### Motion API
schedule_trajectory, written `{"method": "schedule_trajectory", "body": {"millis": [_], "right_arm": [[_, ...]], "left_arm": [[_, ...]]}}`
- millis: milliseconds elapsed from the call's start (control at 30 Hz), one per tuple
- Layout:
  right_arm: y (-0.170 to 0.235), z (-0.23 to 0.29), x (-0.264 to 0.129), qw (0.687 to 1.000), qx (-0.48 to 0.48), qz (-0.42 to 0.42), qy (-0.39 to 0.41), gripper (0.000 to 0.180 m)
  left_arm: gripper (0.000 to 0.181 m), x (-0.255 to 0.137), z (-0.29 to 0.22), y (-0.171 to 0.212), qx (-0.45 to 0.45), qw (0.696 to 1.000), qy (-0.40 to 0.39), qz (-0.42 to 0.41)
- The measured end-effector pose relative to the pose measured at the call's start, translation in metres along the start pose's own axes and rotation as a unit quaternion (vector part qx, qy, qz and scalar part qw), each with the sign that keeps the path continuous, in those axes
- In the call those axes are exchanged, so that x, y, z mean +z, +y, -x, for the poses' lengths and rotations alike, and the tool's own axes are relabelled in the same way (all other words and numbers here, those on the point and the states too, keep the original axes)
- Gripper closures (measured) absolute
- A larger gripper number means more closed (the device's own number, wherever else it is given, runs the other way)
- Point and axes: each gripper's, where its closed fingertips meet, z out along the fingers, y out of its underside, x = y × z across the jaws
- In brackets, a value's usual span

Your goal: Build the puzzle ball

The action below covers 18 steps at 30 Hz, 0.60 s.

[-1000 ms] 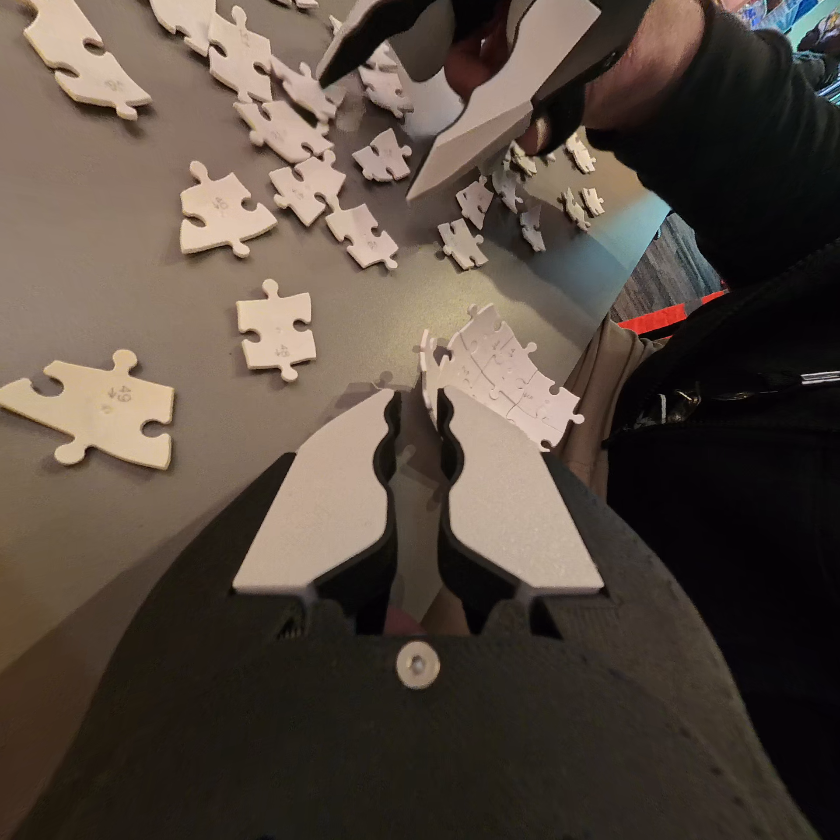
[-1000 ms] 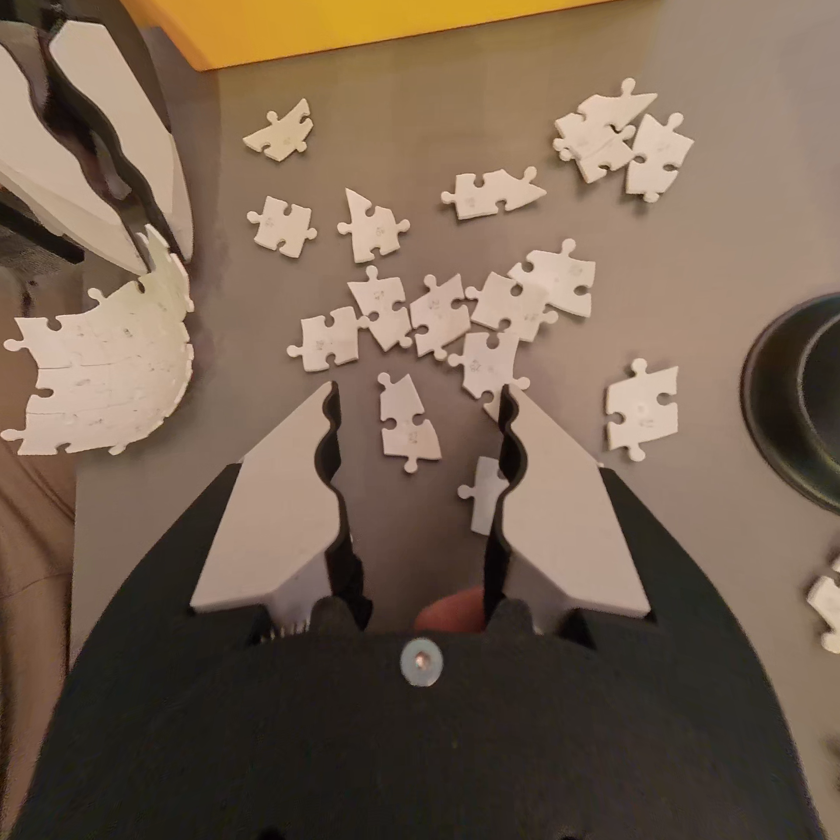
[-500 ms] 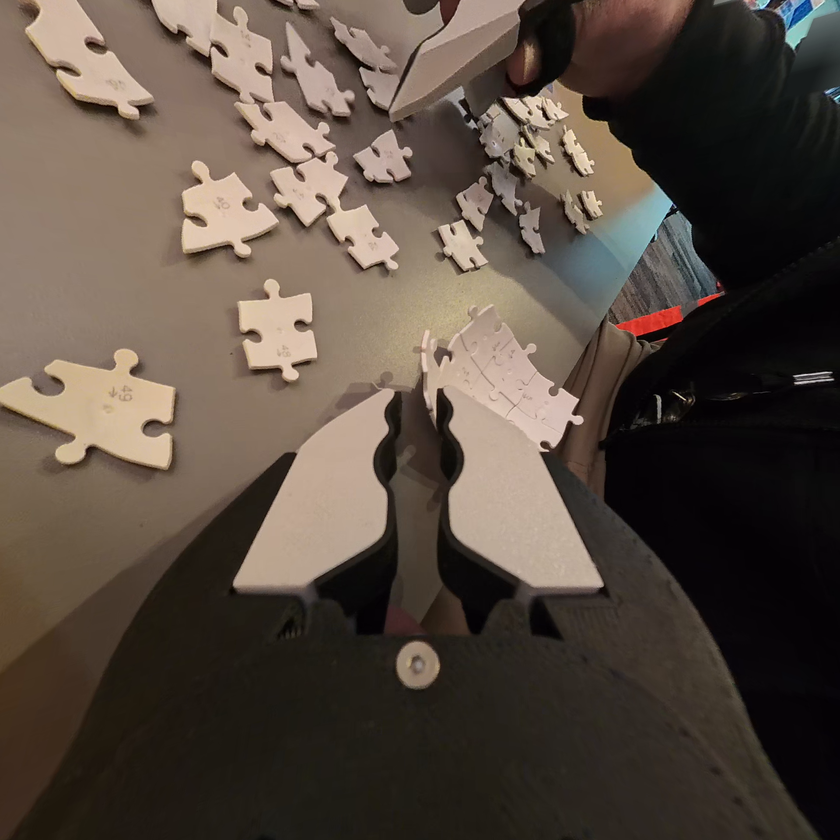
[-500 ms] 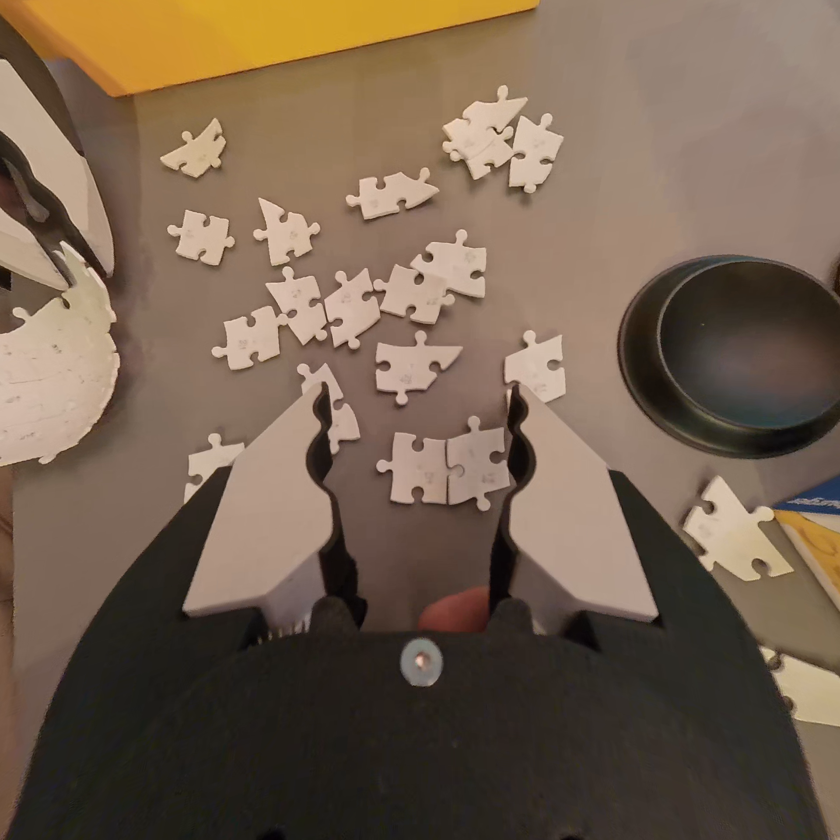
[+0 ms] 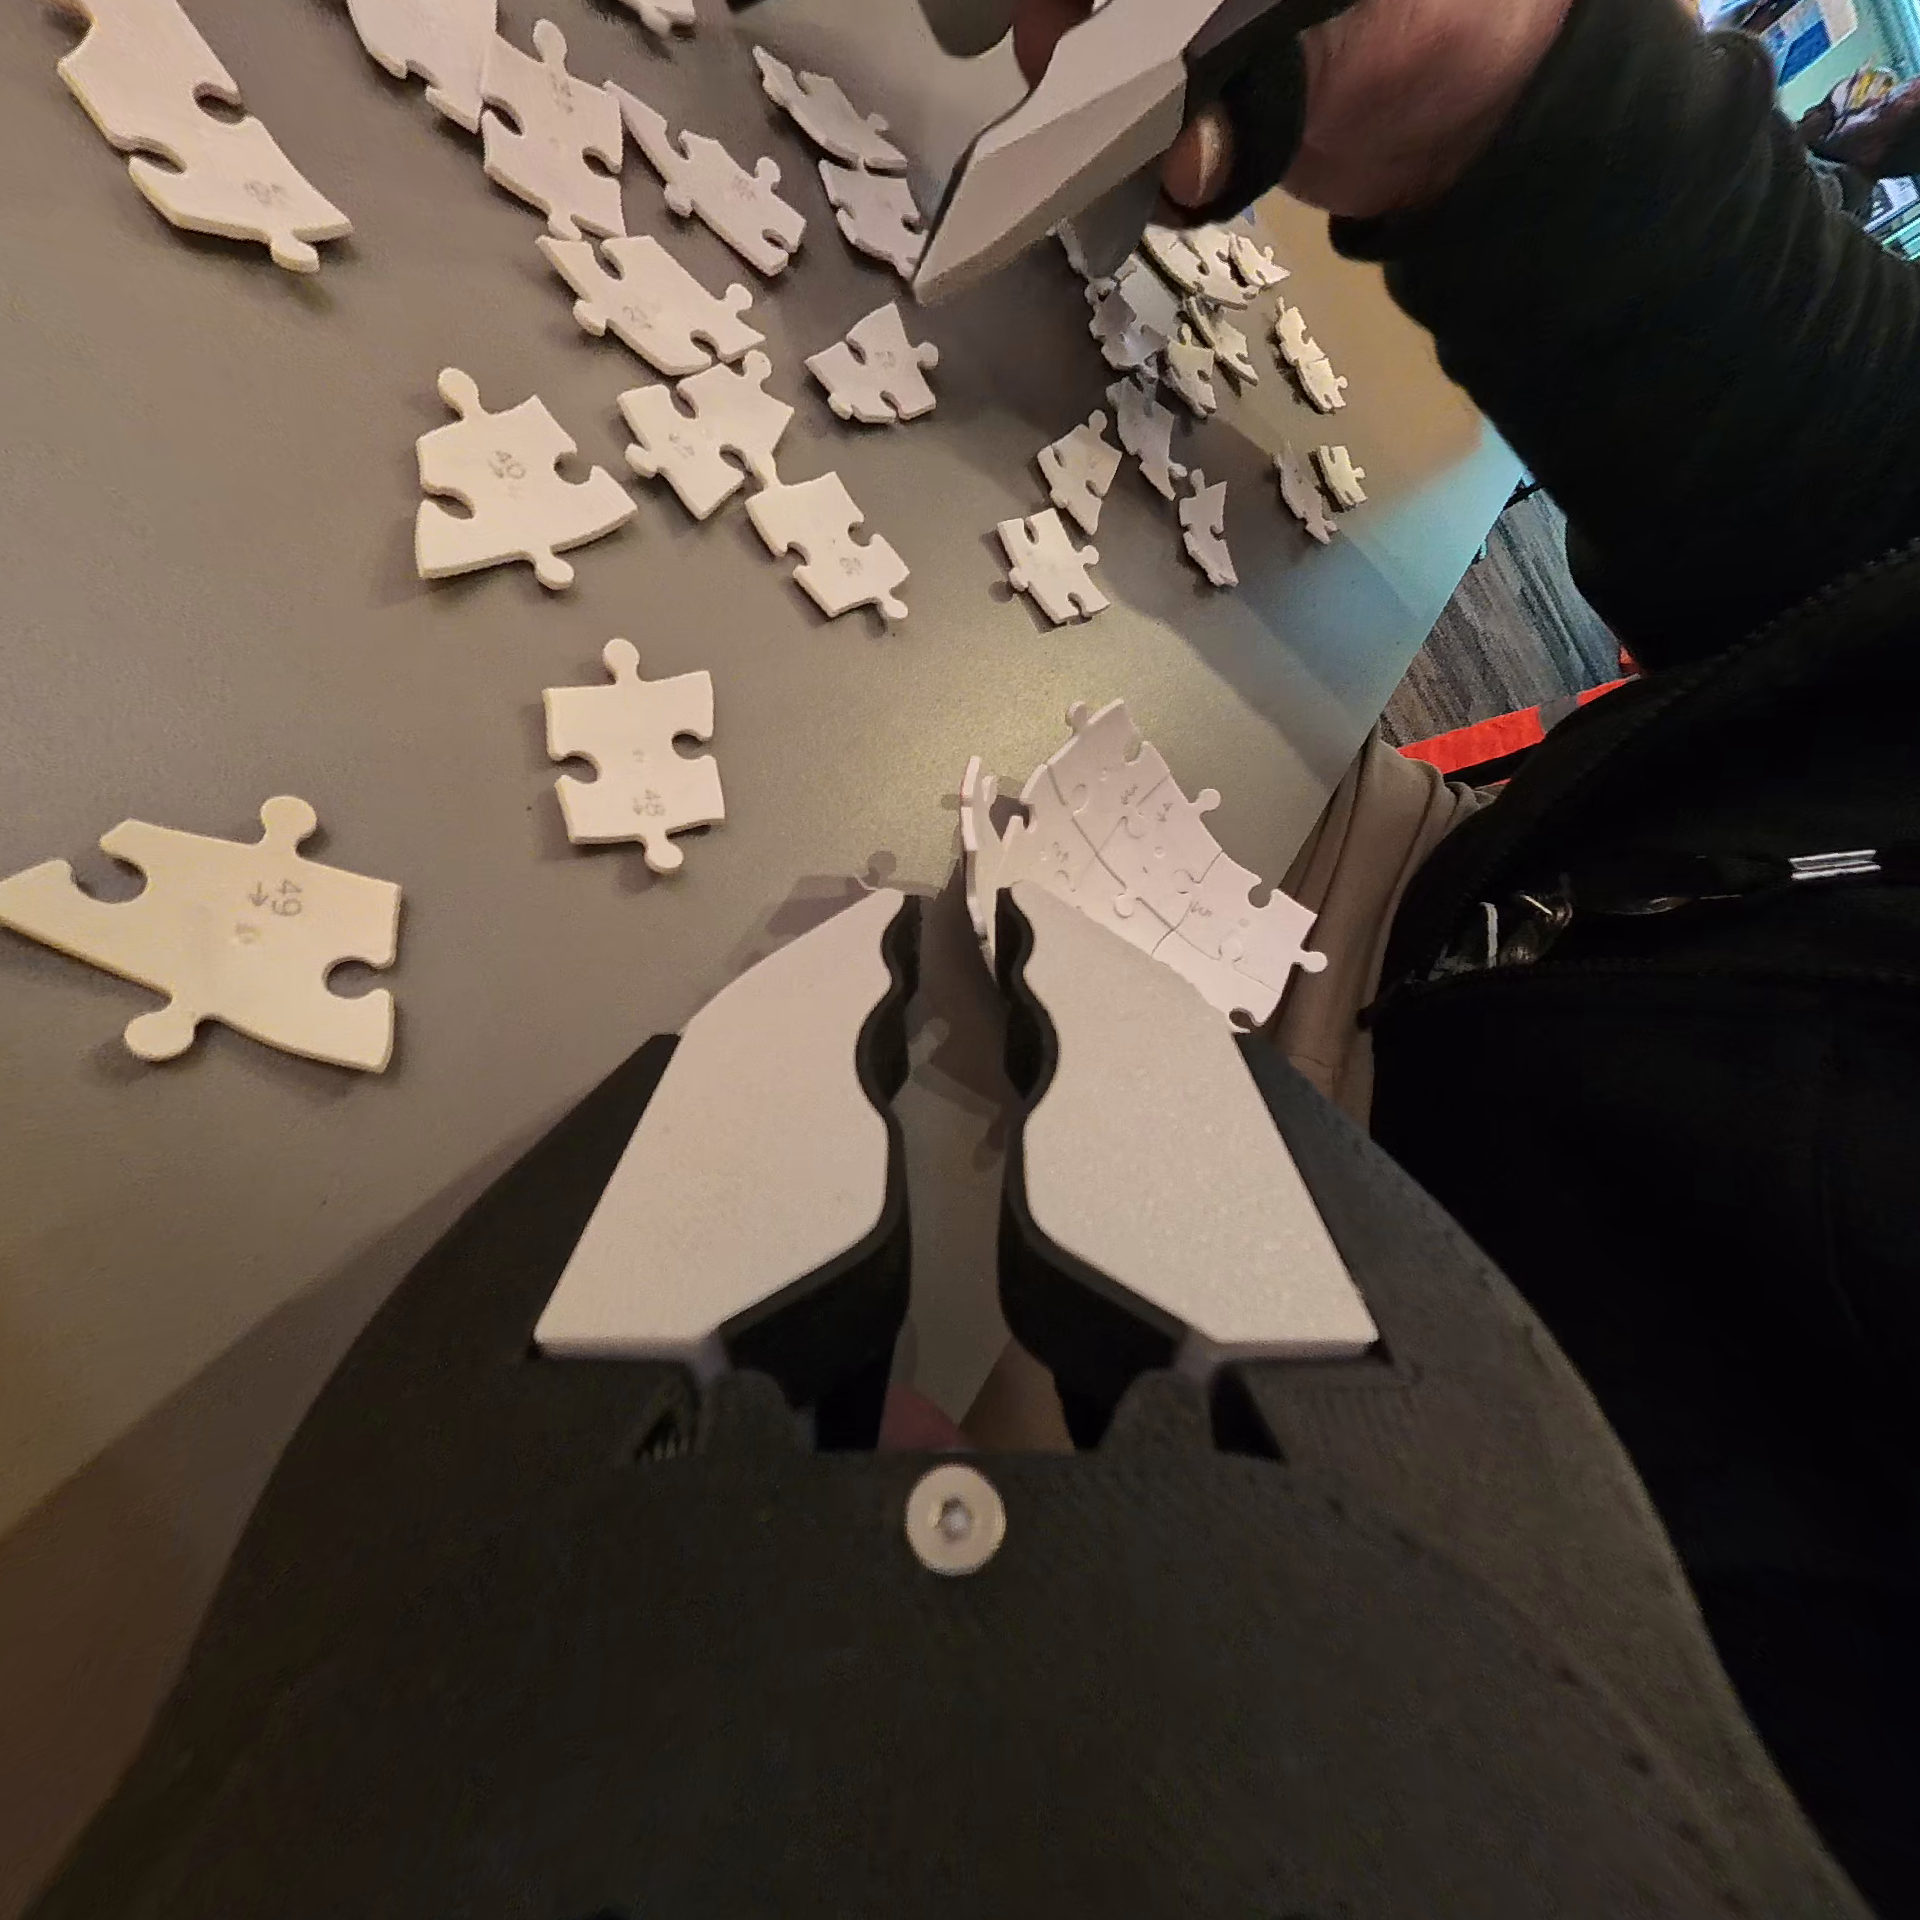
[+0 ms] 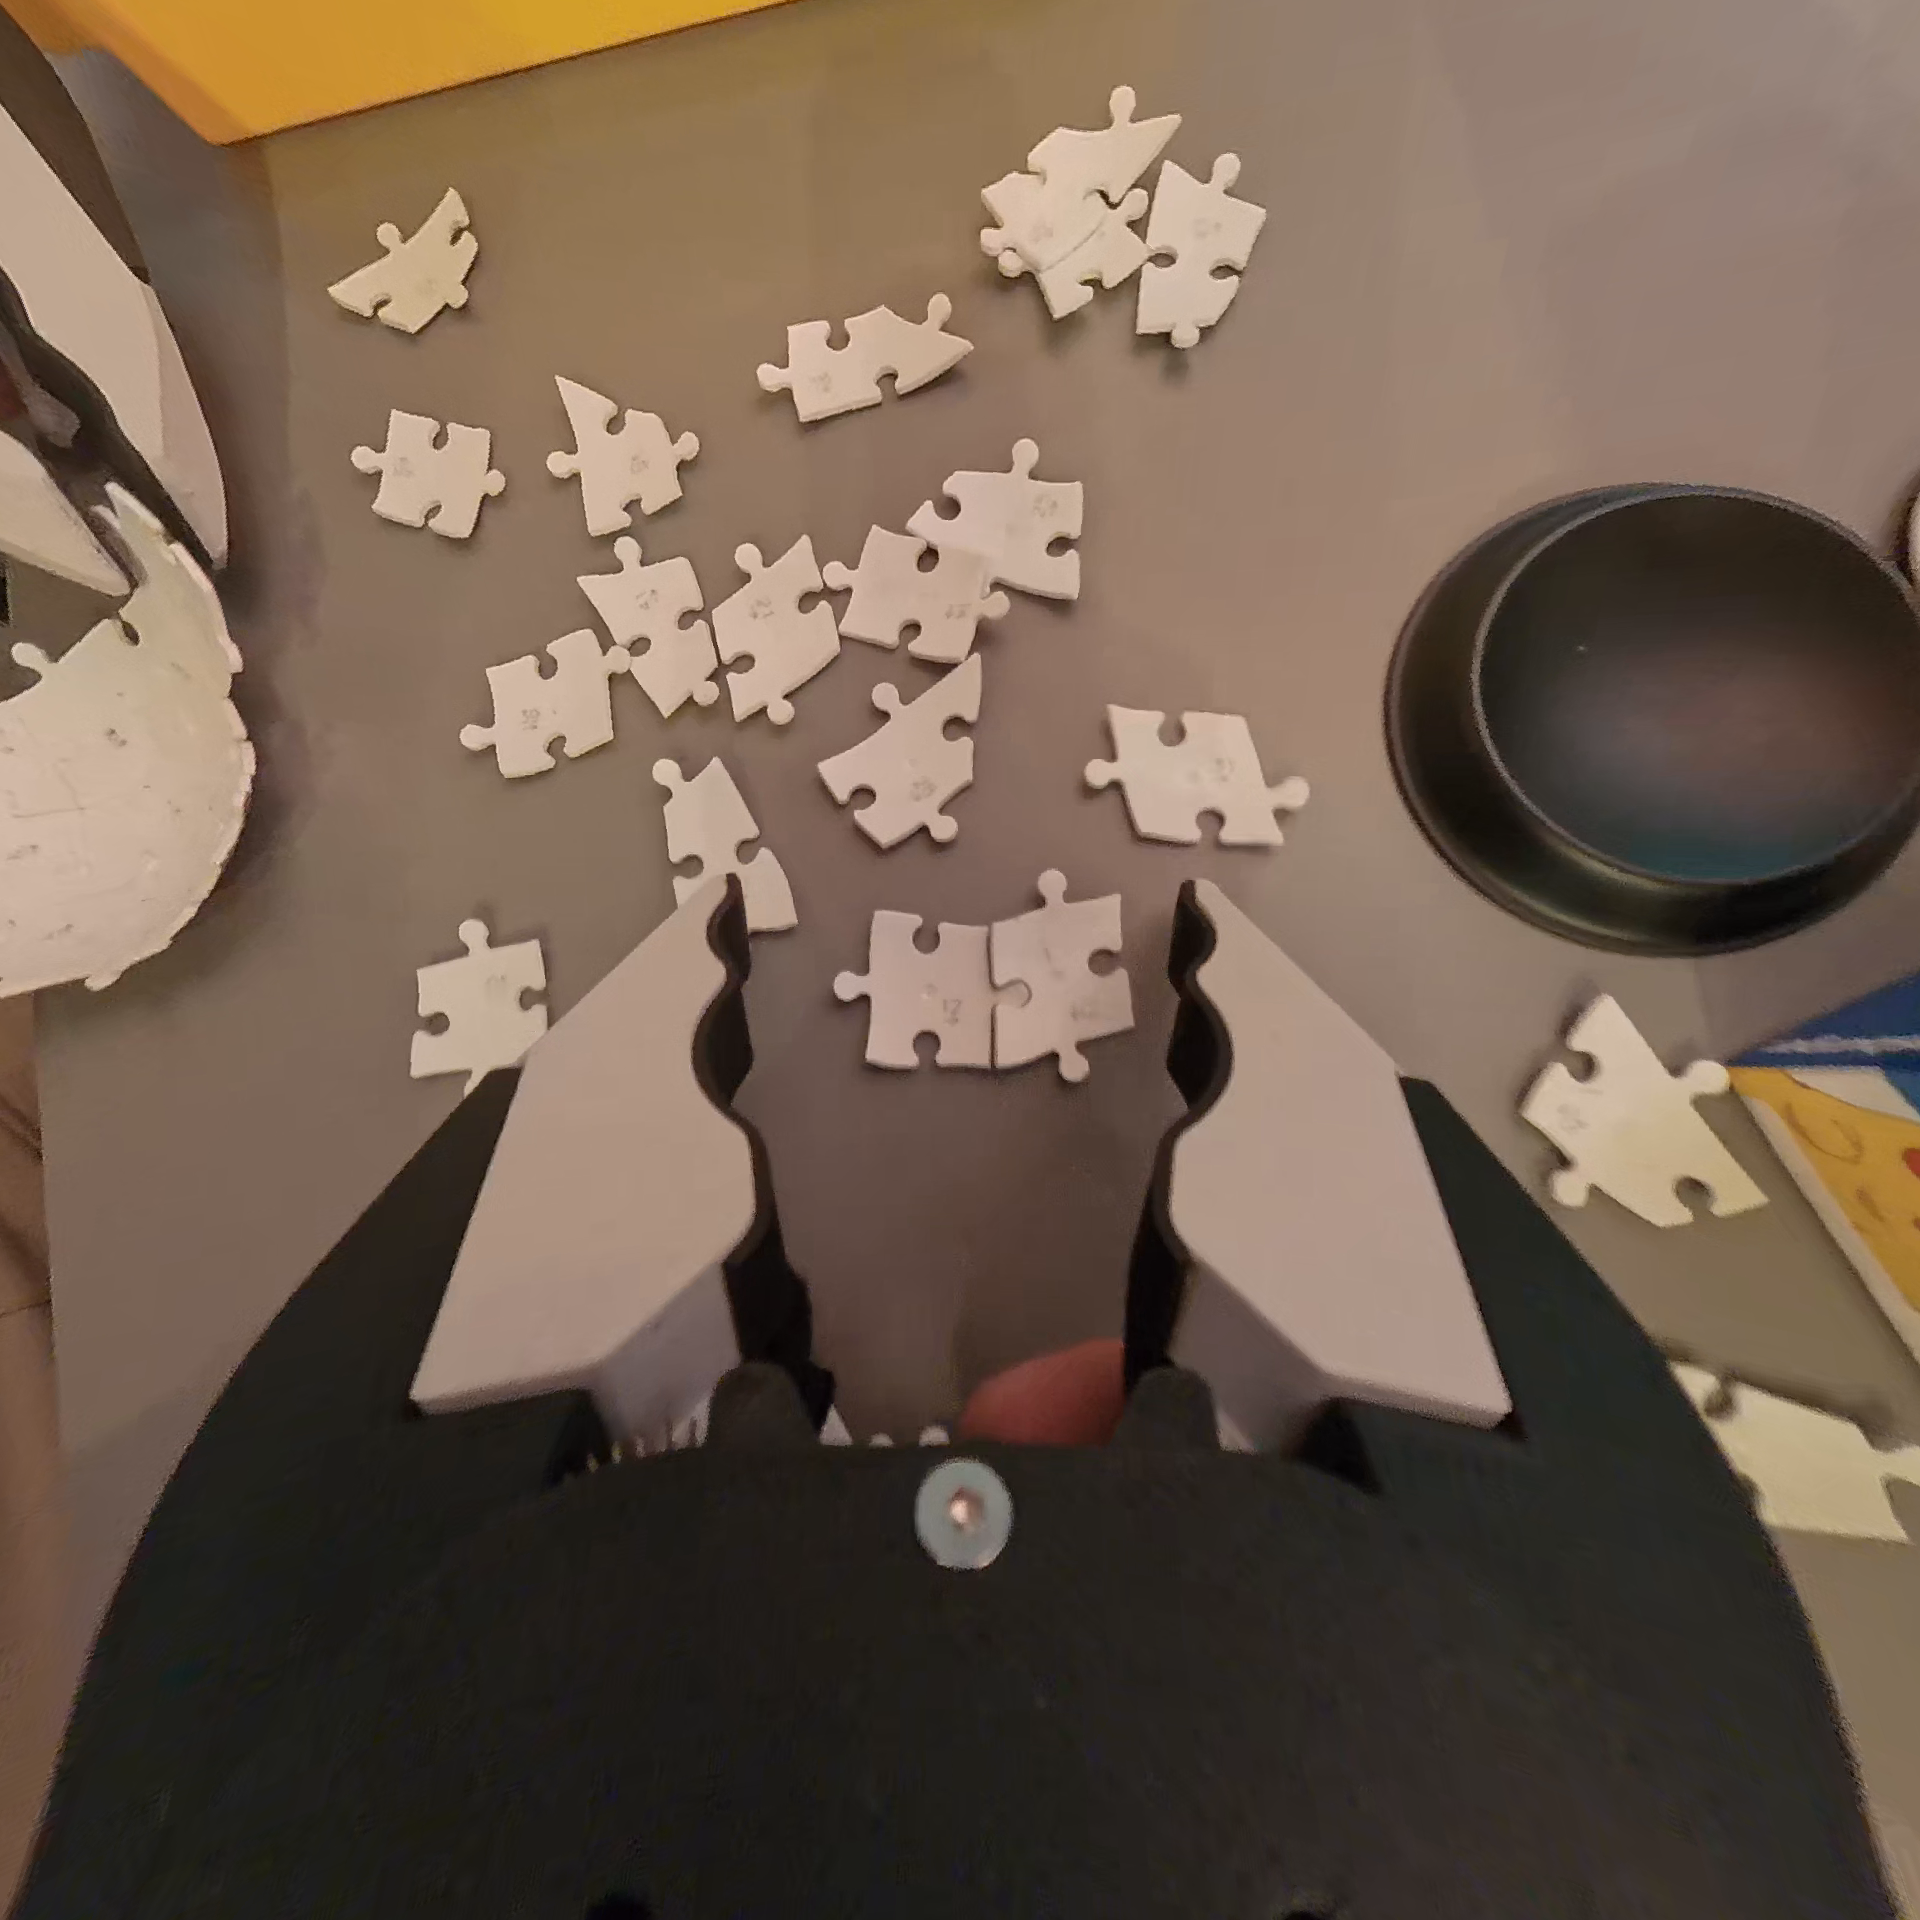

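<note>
**Right fingers settle over a joined pair while the left holds the shell**

Across the grey desk (image 6: pixel 1299 343), reading left to right, we first meet our left gripper (image 5: pixel 954 909), its fingers clamped on the rim of the curved white shell of joined puzzle pieces (image 5: pixel 1153 873), the started part of the ball. It sits at the near desk edge, held off the surface, and it has not shifted over the last second. In the right wrist view the same shell (image 6: pixel 114 790) bulges at the far left.

Moving rightward, loose flat white puzzle pieces (image 6: pixel 769 623) lie scattered mid-desk. Our right gripper (image 6: pixel 961 904) has travelled across this scatter: a second ago a single piece lay between its fingers, and now two white pieces already locked together (image 6: pixel 987 987) lie just ahead of the tips. The fingers are wide apart and hold nothing.

Farther right, a round black bowl-shaped stand (image 6: pixel 1673 717) has come into view, with a blue and yellow printed sheet (image 6: pixel 1839 1132) at the edge.

We judge the search has ended on that joined pair; next we would lower, close on it and carry it to the shell.
</note>
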Motion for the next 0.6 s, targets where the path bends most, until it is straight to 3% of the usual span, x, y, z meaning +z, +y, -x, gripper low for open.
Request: {"method": "schedule_trajectory", "body": {"millis": [267,600], "right_arm": [[0.021,0.015,-0.014,0.999,-0.010,0.046,-0.024,0.107],[0.011,0.006,-0.023,1.000,-0.010,0.013,-0.012,0.103]], "left_arm": [[0.168,0.000,0.000,0.000,-0.002,1.000,0.001,0.001],[0.168,0.000,0.000,0.000,-0.003,1.000,0.001,0.000]]}}
